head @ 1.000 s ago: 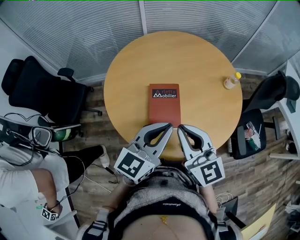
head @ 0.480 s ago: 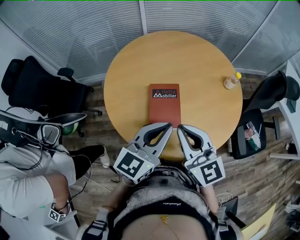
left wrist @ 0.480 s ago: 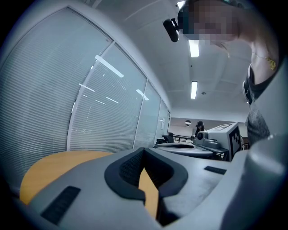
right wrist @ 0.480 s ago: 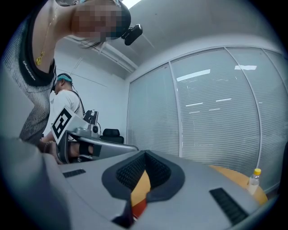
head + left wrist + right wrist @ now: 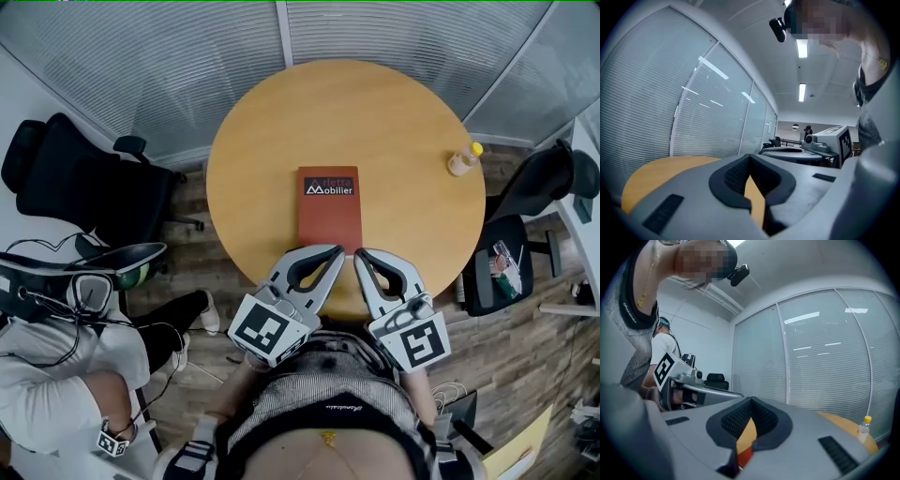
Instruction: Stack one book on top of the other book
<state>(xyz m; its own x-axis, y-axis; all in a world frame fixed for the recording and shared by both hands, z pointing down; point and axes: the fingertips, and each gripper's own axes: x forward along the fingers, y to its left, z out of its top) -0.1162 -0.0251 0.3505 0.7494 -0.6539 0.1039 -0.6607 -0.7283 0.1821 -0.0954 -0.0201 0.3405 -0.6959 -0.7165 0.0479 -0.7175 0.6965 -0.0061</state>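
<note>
A rust-red rectangular book (image 5: 329, 211) lies flat near the middle of the round, honey-coloured wooden table (image 5: 375, 122). Its long axis runs from the table's near edge towards the far edge, with the white-lettered title end farthest away (only one cover shows from above). The grey left gripper (image 5: 338, 251) and grey right gripper (image 5: 359, 253) hover over the table's near edge. Both have their jaws pressed together on nothing, tips just beside the book's near end.

Left gripper (image 5: 328, 257) and right gripper (image 5: 366, 260), held side by side just before the torso (image 5: 323, 398), tips converging. Both point roughly level; the fingers of each are closed together.
</note>
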